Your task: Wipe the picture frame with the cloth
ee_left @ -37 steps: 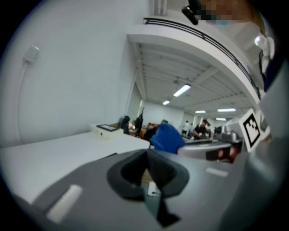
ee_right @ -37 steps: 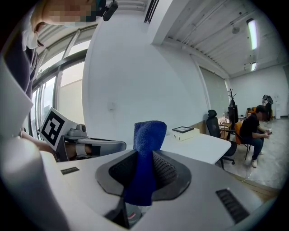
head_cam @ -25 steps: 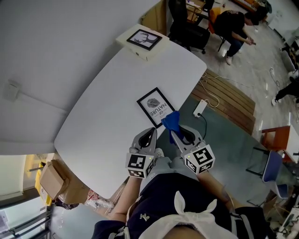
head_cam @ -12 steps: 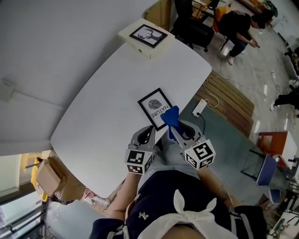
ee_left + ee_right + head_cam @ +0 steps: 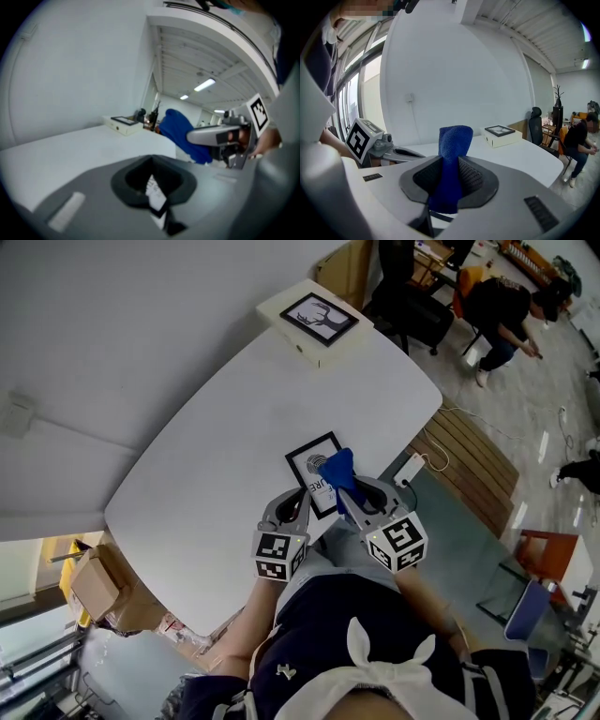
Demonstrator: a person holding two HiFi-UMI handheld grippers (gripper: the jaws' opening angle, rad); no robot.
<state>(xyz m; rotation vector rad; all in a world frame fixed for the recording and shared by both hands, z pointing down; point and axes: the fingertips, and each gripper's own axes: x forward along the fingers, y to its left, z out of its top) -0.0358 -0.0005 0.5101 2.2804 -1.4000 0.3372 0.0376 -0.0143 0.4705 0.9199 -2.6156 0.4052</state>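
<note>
The black picture frame (image 5: 312,465) with a white print lies near the front edge of the white table (image 5: 225,427). My left gripper (image 5: 300,497) is shut on its near edge; a white-and-black corner (image 5: 154,194) shows between the jaws. Held by my shut right gripper (image 5: 351,495), the blue cloth (image 5: 337,470) sticks up from the jaws (image 5: 452,140) and covers the frame's right side. In the left gripper view the cloth (image 5: 180,136) and the right gripper (image 5: 213,136) are close on the right.
A second framed picture lies on a white box (image 5: 321,317) at the table's far end. A cardboard box (image 5: 94,582) sits on the floor at left and a power strip (image 5: 410,468) on the floor at right. A seated person (image 5: 502,306) and chairs are behind.
Both grippers have moved forward to the frame. The cloth now overlaps the frame's right side, and the left gripper's tips have reached its near edge.
</note>
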